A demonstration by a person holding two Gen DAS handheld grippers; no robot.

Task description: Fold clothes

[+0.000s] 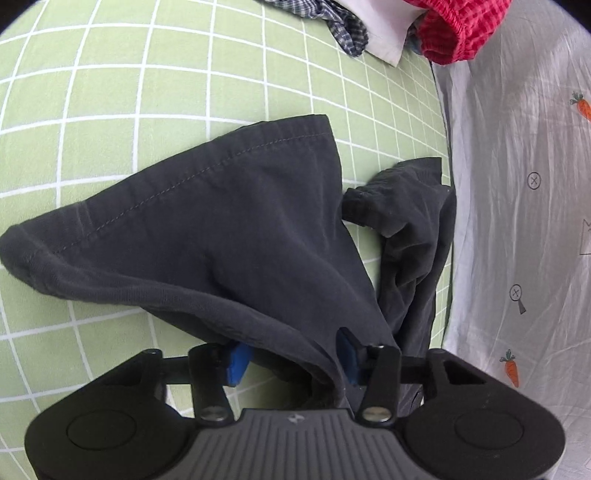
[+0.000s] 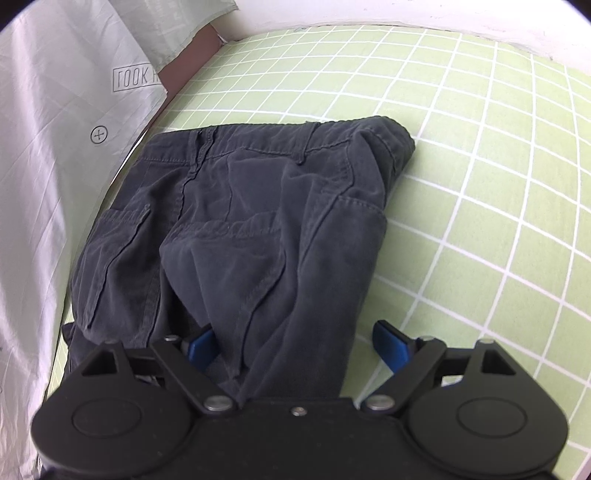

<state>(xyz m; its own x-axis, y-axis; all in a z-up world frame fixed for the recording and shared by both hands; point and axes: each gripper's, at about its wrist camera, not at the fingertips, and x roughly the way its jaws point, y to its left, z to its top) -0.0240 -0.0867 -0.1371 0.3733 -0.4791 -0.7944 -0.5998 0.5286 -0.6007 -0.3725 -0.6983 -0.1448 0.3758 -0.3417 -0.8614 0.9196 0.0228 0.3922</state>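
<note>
Dark grey trousers lie on a green checked sheet. In the left wrist view a hemmed leg end spreads to the left, and cloth runs between the blue pads of my left gripper, whose jaws stand apart around it. In the right wrist view the waistband and pockets of the trousers lie ahead. Bunched cloth passes between the blue pads of my right gripper, whose jaws stand wide open around it.
A pile of clothes sits at the far edge: a blue checked garment, a white one and a red checked one. A pale grey printed cover borders the sheet; it also shows in the right wrist view.
</note>
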